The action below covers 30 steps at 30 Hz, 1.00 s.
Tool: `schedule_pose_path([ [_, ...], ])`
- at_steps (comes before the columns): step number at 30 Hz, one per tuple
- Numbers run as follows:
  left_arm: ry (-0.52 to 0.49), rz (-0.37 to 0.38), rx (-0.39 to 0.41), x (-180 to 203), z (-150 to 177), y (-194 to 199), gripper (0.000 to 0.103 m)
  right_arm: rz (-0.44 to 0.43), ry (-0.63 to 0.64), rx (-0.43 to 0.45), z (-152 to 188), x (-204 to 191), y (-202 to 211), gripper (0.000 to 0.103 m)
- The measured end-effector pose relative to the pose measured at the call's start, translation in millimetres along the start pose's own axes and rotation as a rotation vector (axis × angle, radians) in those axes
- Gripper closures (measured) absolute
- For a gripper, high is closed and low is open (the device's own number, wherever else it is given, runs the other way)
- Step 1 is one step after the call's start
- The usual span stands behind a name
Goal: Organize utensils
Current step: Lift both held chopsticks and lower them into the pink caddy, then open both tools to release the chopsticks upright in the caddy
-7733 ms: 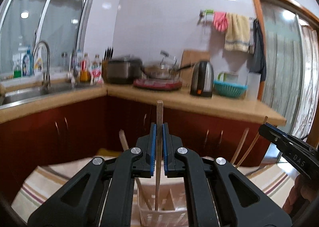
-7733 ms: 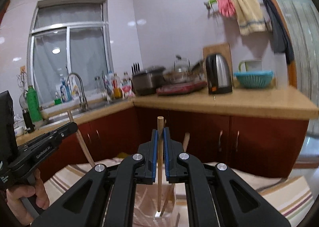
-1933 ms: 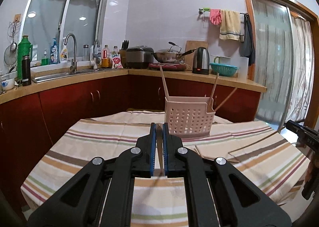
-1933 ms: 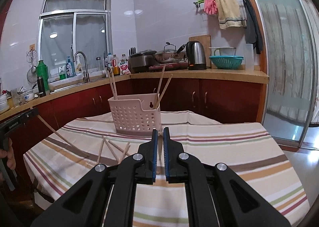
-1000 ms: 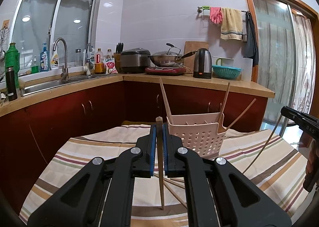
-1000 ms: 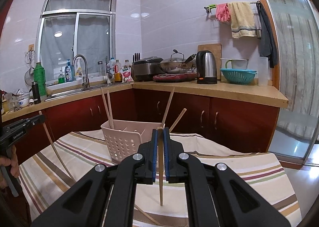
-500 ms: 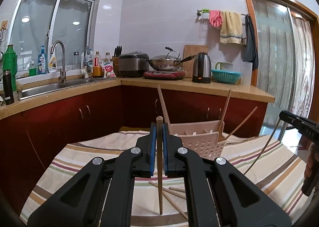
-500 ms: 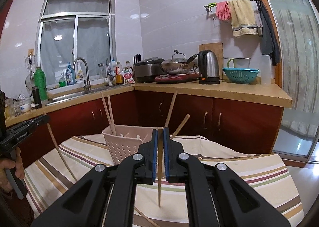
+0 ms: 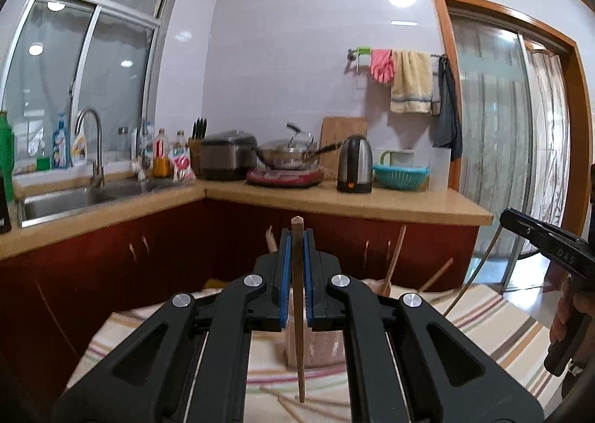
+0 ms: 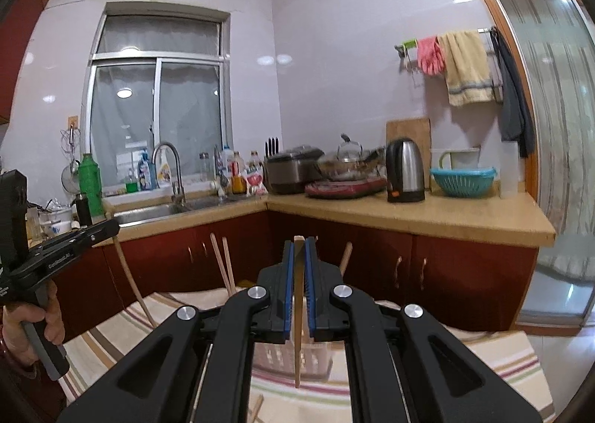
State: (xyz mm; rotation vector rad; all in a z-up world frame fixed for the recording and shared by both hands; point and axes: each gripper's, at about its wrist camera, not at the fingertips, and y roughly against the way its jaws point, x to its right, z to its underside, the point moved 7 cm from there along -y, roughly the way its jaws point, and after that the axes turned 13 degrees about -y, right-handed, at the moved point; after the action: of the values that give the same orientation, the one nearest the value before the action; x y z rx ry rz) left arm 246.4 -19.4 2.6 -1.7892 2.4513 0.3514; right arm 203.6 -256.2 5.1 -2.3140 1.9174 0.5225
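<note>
Below both sets of tongs lay a table under a striped cloth (image 9: 479, 315), its bands cream, tan, green and plum, with a few loose wooden chopsticks (image 9: 316, 402) scattered on it under the left tongs. Beyond them ran an L-shaped counter (image 10: 427, 218) of pale tan stone over glossy red-brown cabinet doors. On the counter, far ahead of the tongs, stood a steel kettle (image 10: 404, 170), a teal colander (image 10: 463, 181), a wok and a rice cooker; a steel sink and curved tap (image 10: 169, 170) sat off to the left beneath a window. The walls were smooth white tile.

The left tongs (image 9: 297, 274) were clamped tight on a slim dark wooden chopstick (image 9: 298, 330), upright, its lower tip hanging just above the cloth. The right tongs (image 10: 298, 281) were likewise pressed closed on a paler chopstick (image 10: 297, 348), also upright. Directly behind each pair stood the pale perforated plastic basket (image 10: 290, 352), largely hidden by the black jaws, with several chopsticks (image 10: 223, 263) leaning out of it.
</note>
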Motion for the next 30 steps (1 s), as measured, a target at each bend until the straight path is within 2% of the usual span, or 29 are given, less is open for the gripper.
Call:
schedule_pose_path([
  [8,0.022,0.027,0.084,-1.5,-55.0,-28.2,0.096,-0.027,0.002,0.055,-35.2,-5.4,-25.0,0.097],
  [16,0.016,-0.005,0.145,-1.0,-85.6,-71.2,0.096,-0.008,-0.007,0.044,-43.0,4.1,-67.3,0.097],
  [20,0.018,-0.018,0.114,-1.0,-75.6,-101.7,0.096,0.006,-0.025,-0.006,-33.3,14.7,-90.7,0.097],
  [30,0.066,-0.022,-0.048,-2.7,3.2,-165.6,0.096,0.030,-0.086,-0.155,19.2,37.1,-134.4,0.097],
])
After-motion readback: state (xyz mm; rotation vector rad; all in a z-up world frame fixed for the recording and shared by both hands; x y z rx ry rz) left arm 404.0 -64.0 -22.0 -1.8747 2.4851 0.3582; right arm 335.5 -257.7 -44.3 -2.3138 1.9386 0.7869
